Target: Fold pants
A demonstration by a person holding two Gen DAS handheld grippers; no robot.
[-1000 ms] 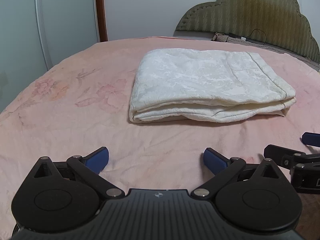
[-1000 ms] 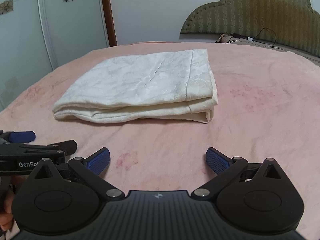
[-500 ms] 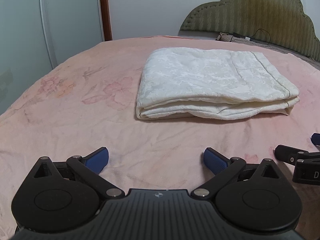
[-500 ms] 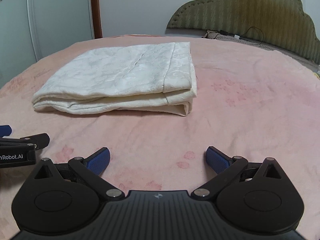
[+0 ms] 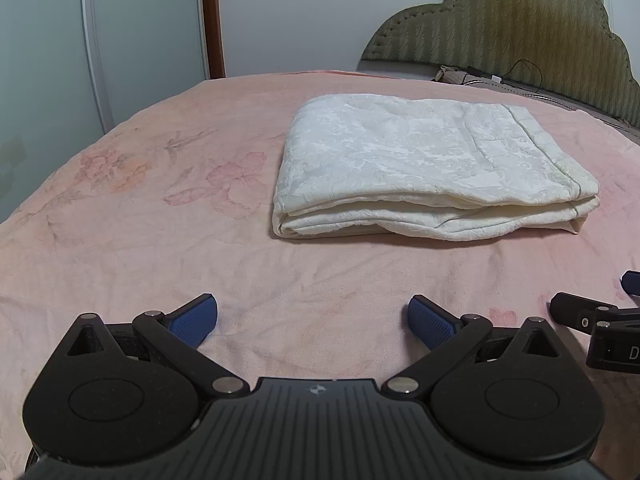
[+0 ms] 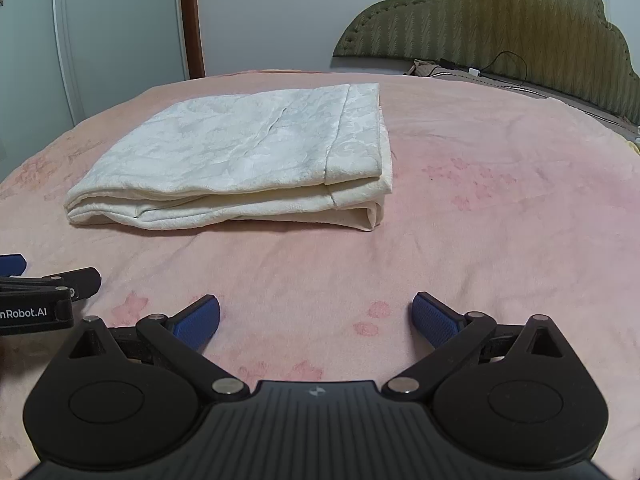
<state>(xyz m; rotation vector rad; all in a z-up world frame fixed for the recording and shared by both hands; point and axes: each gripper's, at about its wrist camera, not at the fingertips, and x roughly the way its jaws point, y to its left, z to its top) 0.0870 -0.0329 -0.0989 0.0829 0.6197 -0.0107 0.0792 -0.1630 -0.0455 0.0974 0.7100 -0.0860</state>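
Folded cream textured pants (image 5: 432, 172) on a pink floral bedspread (image 5: 160, 208).
Left tool (image 5: 313, 318) and right tool (image 6: 316, 318) held low, level, jaws apart and empty; the pants lie farther away than a second ago.

Folded white pants (image 5: 428, 172) on pink bedspread (image 5: 160, 240); left gripper (image 5: 313, 318) fingers apart, empty.

A bed (image 5: 120, 240) fills the lower and middle part of both views, covered by a pink blanket (image 6: 500, 208) with faded floral prints and shallow wrinkles. Directly on it, right of centre in the left wrist view and left of centre in the right wrist view, lie cream white pants (image 5: 420, 168), folded into a flat layered rectangle. At the upper right an olive green scalloped headboard (image 6: 500, 20) rises behind the blanket.
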